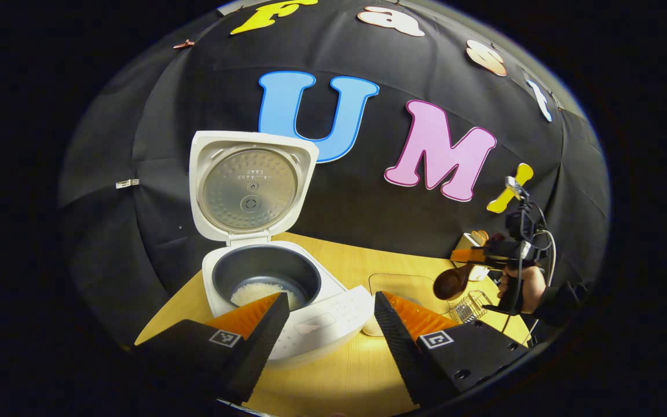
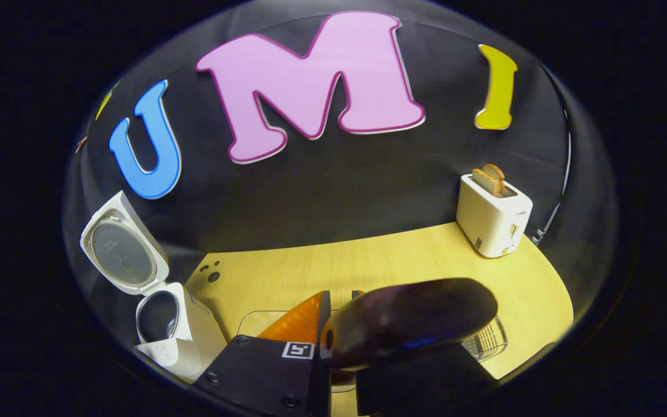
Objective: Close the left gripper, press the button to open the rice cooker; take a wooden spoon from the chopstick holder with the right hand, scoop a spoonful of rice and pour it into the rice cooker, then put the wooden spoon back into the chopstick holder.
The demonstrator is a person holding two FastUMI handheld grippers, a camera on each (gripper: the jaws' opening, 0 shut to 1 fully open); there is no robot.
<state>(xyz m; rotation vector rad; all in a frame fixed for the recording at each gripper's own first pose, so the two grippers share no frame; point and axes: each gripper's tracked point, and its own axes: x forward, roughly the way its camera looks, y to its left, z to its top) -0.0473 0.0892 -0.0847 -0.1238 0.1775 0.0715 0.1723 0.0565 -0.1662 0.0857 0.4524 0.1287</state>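
The rice cooker stands on the wooden surface with its lid swung fully up against the booth wall, and a small heap of white rice lies at the bottom of its dark inner pot. In the left gripper view, the left hand-held gripper hovers just in front of the cooker with its jaws spread wide and nothing between them, one finger before the pot's rim and the other off to the side of the control panel. Farther off to the right, a hand holds the right hand-held gripper, which grips the wooden spoon by its handle; the spoon's bowl hangs above the wire chopstick holder. In the right gripper view the spoon's dark bowl lies across the closed-in fingers, with the wire holder just beneath it. A white toaster with bread in its slots stands at the far right of the surface.
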